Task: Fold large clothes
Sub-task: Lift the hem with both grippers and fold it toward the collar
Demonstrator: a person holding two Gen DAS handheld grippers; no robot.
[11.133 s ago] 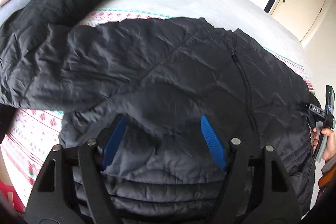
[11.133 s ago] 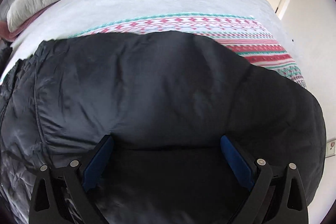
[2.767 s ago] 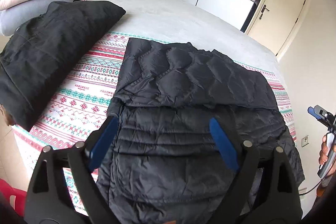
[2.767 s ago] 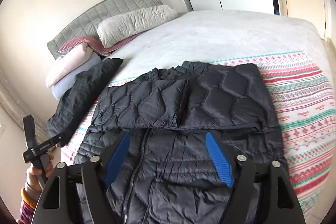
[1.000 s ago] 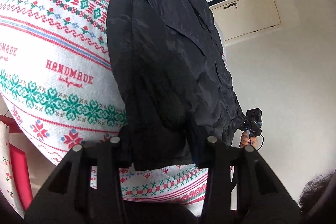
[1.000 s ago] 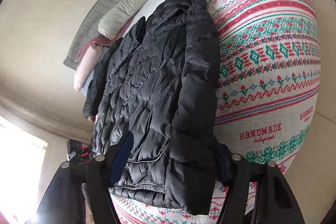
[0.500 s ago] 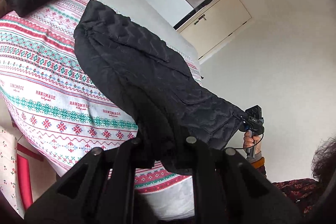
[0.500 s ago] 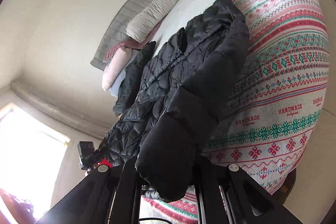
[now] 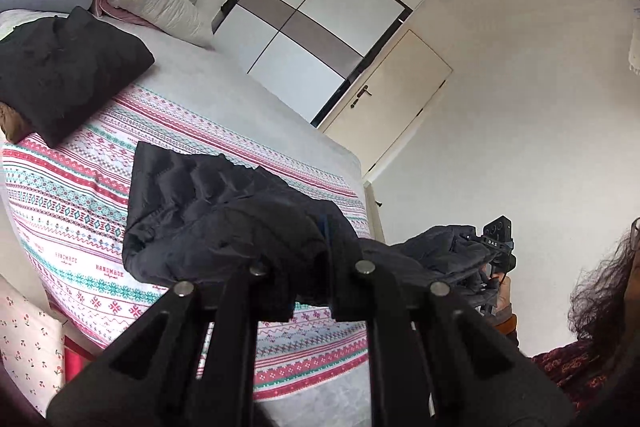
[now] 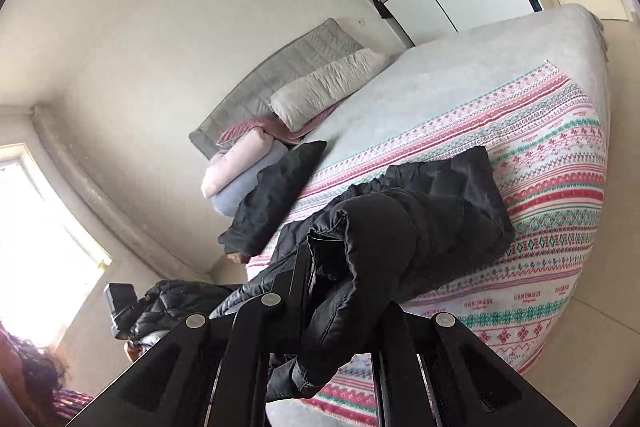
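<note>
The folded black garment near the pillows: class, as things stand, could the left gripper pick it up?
Probably not yet. The left gripper is shut on the black jacket's hem, as is the right gripper, so its fingers are occupied. The folded black garment lies uncovered on the bed, beyond the jacket.

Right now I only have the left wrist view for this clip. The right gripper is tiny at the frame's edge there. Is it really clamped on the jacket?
Observer: Yes. In the right wrist view the right gripper is shut on a thick bunched edge of the black jacket.
Operator: Is anything dangling on that side?
Observer: Part of the jacket hangs below that gripper, over the near edge of the patterned blanket.
Operator: How does my left gripper look from there?
Observer: The left gripper is at lower left with jacket fabric bunched at it, near a bright window.
</note>
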